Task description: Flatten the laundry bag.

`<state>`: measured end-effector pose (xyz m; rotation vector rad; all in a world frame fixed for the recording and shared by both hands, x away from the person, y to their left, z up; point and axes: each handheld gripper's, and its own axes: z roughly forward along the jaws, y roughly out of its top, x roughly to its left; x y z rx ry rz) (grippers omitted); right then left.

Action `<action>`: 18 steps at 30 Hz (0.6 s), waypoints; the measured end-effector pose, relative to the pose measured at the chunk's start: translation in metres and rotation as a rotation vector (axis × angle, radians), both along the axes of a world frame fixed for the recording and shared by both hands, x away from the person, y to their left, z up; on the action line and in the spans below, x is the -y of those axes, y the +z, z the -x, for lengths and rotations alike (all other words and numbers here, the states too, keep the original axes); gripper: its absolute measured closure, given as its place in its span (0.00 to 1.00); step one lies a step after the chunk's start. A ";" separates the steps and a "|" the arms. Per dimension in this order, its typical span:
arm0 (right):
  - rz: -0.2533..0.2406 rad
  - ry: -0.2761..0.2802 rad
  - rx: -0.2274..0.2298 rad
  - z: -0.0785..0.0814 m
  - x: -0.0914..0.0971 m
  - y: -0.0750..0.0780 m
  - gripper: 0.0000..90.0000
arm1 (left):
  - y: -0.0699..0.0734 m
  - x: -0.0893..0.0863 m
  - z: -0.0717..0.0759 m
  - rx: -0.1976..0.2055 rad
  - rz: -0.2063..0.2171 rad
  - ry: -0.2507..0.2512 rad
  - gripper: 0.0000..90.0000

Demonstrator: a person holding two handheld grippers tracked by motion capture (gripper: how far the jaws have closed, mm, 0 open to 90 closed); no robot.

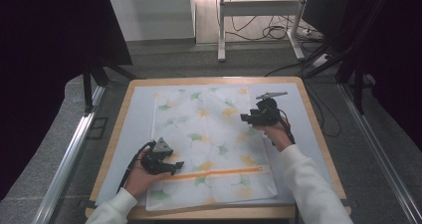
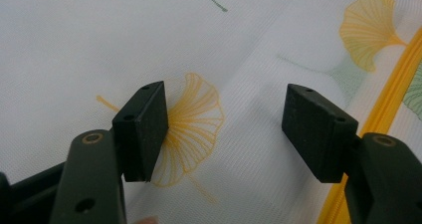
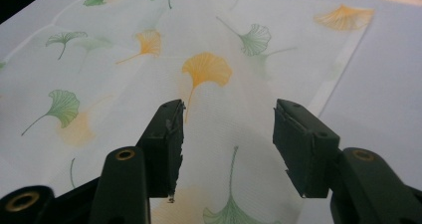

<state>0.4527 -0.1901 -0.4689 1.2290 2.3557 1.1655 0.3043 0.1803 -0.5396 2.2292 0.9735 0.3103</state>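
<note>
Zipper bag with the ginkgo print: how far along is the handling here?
Done: the bag lies spread flat on the table, its orange zipper running unbroken across. In hand: nothing; the left gripper hovers by the zipper's end, and the right gripper is open above the fabric. What is left cannot be told.

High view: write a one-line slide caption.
Two open hand-held grippers, left and right, over a leaf-print mesh bag with an orange zip.

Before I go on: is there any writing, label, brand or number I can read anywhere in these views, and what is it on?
None: no readable text in any view.
The mesh bag carries only printed ginkgo leaves and an orange zipper, no label.
The left gripper and right gripper show plain black jaws with screw holes, no markings.
The wooden table and the white mat are blank.
</note>
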 end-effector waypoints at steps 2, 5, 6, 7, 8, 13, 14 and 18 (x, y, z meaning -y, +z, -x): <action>0.004 0.000 0.014 0.001 0.001 0.003 0.50 | 0.000 0.000 0.000 0.001 -0.001 0.000 0.38; 0.020 0.024 0.036 0.010 0.002 0.012 0.51 | 0.000 0.000 0.000 0.005 -0.005 0.000 0.38; 0.033 0.036 0.035 0.013 0.001 0.012 0.51 | 0.000 0.001 0.000 0.007 -0.006 0.003 0.38; 0.033 0.036 0.035 0.013 0.001 0.012 0.51 | 0.000 0.001 0.000 0.007 -0.006 0.003 0.38; 0.065 0.056 0.025 0.019 -0.001 0.009 0.52 | 0.000 0.000 0.001 0.007 -0.007 0.010 0.38; 0.090 0.100 0.010 0.034 0.003 -0.001 0.53 | 0.001 -0.001 0.001 0.015 -0.010 0.015 0.38; 0.103 0.109 -0.003 0.042 0.007 -0.004 0.53 | 0.003 -0.003 0.001 0.019 -0.005 0.031 0.38; 0.112 0.093 -0.004 0.049 0.017 -0.008 0.53 | 0.010 -0.019 0.002 0.041 0.014 0.091 0.37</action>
